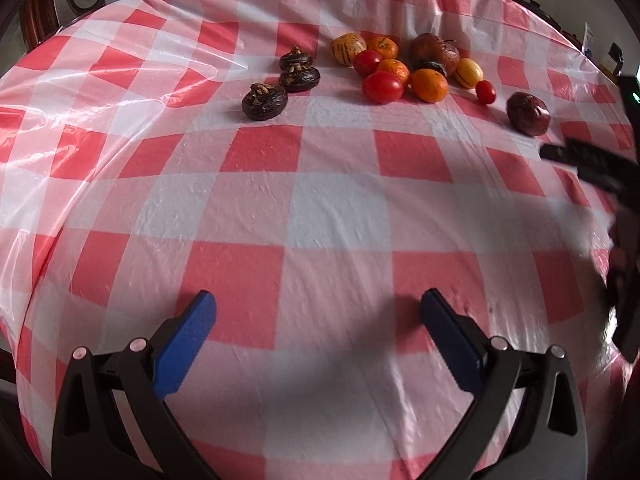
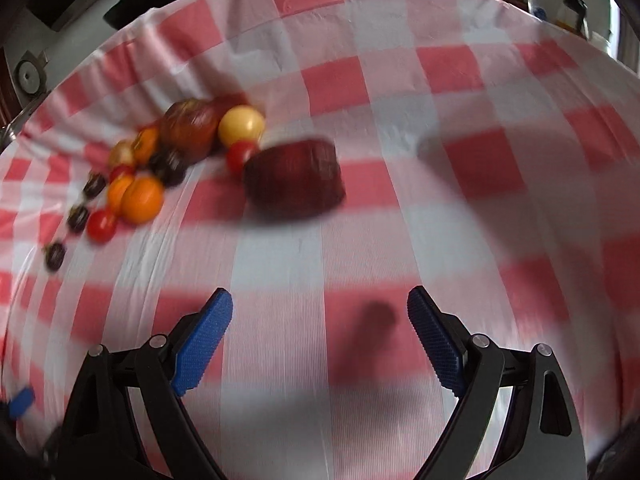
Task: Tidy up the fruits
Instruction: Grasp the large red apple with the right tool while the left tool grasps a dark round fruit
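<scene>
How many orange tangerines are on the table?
3. One tangerine sits at the back beside the striped yellow fruit, one in the middle between two tomatoes, one nearest the front. Another could hide behind the pile.

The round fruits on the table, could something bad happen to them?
Maybe. The tomatoes and oranges lie bunched and touching, so reaching for one could nudge the others and set them rolling. The dark purple fruit sits alone nearest the right gripper, whose view is blurred as if moving fast; its open jaws might bump the fruit instead of closing around it. The plastic checked tablecloth looks smooth and wrinkled, so a knocked fruit could slide.
</scene>
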